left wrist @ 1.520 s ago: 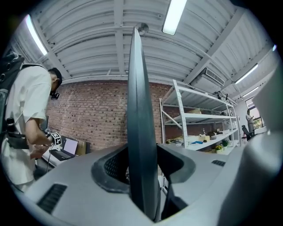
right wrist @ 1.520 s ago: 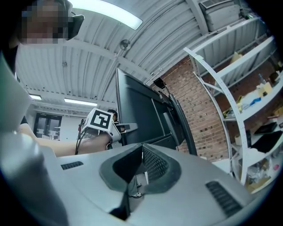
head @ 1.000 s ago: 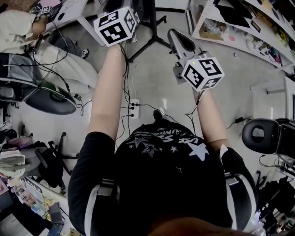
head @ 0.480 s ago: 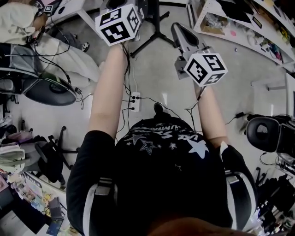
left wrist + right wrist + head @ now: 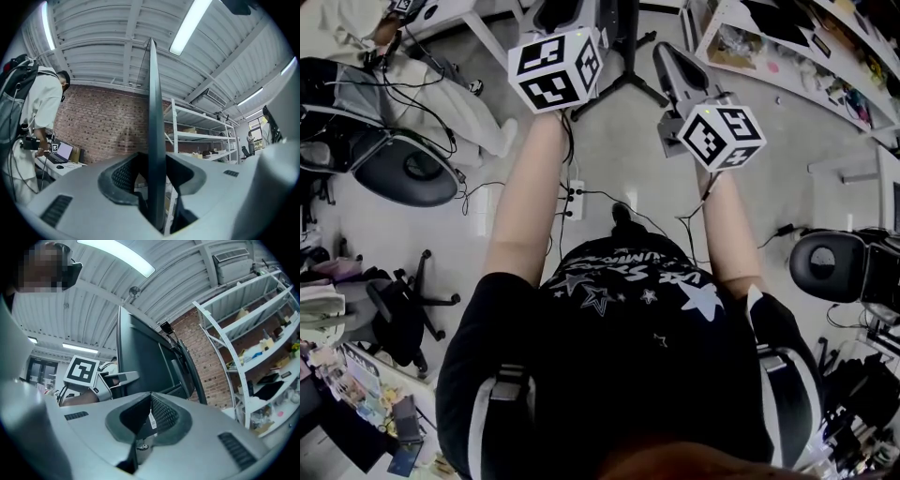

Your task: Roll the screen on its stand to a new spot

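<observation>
The screen (image 5: 153,108) stands upright on its stand. In the left gripper view it shows edge-on, as a thin dark blade that runs straight down into the left gripper (image 5: 153,165). That gripper's jaws are part closed and clamped on the edge, one pad to each side. In the right gripper view the screen's dark back (image 5: 145,357) faces the camera. Its near edge drops into the right gripper (image 5: 149,404), whose jaws stand narrow and closed on it, with a small white tag (image 5: 152,421) hanging between the pads. The same view shows the left gripper's marker cube (image 5: 82,371) at the screen's far edge, so the two grippers hold opposite sides. In the head view the stand (image 5: 623,77) spreads its legs on the grey floor (image 5: 609,159) at the top of the picture. It lies between the two marker cubes, and both bare forearms are stretched toward it. A white power strip (image 5: 573,200) lies on the floor near the stand, on the person's side, with cables trailing from it. A dark office chair (image 5: 403,167) stands to the left and a black chair (image 5: 830,270) to the right. In the left gripper view, metal shelving (image 5: 201,136) stands right of the screen before a brick wall (image 5: 98,122). At the left, a person in a white top (image 5: 33,103) stands at a desk bearing a laptop (image 5: 63,152).
</observation>
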The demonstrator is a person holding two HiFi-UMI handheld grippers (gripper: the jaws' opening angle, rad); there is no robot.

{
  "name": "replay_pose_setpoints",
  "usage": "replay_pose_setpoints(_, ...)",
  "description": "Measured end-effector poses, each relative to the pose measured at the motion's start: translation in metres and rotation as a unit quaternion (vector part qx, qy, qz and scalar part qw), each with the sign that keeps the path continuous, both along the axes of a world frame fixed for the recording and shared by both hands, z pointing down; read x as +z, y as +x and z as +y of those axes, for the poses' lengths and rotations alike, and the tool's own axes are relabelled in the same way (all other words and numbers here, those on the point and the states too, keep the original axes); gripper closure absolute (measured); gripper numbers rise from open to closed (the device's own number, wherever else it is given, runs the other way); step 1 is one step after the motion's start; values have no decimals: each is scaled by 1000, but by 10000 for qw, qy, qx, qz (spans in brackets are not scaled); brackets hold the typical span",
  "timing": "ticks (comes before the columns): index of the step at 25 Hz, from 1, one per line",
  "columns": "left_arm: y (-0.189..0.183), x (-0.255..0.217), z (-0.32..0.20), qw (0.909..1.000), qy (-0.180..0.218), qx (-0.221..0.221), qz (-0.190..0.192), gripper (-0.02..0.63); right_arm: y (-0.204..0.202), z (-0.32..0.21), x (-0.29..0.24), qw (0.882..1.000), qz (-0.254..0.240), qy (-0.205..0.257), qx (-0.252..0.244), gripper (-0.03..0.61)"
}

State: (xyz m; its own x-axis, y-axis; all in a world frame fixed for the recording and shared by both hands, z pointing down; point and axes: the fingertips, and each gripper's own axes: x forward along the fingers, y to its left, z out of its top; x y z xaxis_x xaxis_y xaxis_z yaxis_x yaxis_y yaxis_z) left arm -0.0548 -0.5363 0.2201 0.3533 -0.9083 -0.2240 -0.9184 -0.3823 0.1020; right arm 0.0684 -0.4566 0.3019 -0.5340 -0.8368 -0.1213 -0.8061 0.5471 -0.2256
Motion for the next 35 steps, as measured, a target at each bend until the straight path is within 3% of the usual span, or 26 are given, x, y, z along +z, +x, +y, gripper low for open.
replay_pose_setpoints(13, -10, 5, 84, 9996, 59, 239, 112, 423, -22, 86, 8, 9998, 145, -72, 133, 571)
replay_pose_setpoints(20, -2, 5, 125, 9989, 221, 373, 200, 423, -11, 130, 28, 9986, 256, -317, 350, 571)
replay_pose_setpoints(35, 21, 4, 210, 9988, 229, 341, 272, 423, 11, 195, 10, 9998, 154, -60, 89, 571)
